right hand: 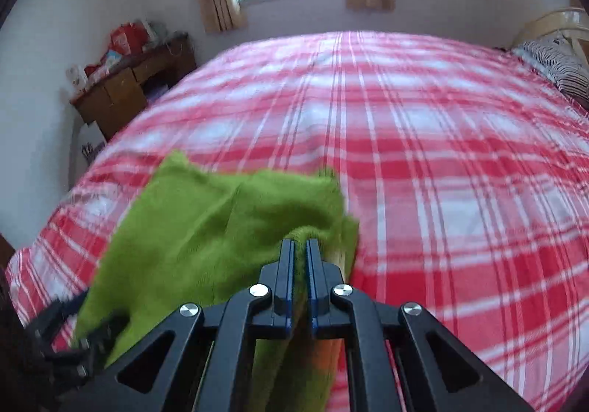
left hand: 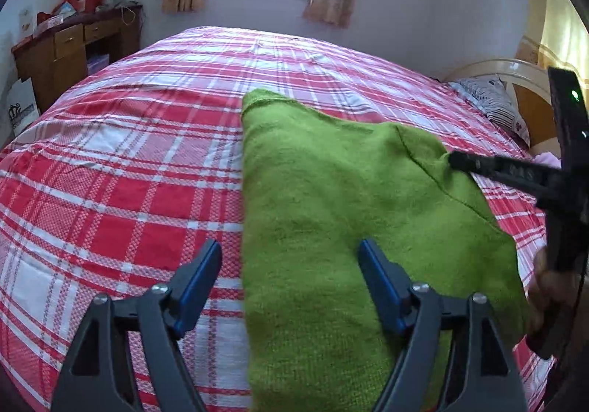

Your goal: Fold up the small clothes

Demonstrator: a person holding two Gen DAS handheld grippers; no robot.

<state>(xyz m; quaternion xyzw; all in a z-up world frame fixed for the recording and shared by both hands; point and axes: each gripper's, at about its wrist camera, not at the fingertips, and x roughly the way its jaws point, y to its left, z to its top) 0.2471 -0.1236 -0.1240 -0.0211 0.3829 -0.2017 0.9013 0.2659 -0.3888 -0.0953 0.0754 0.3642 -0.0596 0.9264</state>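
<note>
Green knit garment (left hand: 331, 213) lies on the red plaid bed cover (left hand: 121, 169) toward its near edge, partly folded; its near end is cut off by the frame. Right gripper (right hand: 300, 246) pinches a raised fold of it, jaws closed on the cloth, view motion-blurred. Left gripper (left hand: 291, 253) spread wide over the garment's left edge, nothing clamped

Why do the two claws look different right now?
The left claw is wide open; the right claw is shut. The left claw holds nothing, its fingers straddling the edge of the green knitted garment; the right claw pinches a fold of that garment. The garment lies flat under the left claw but is lifted and bunched at the right claw. Both are black with blue pads and are over the red plaid bed cover.
</note>
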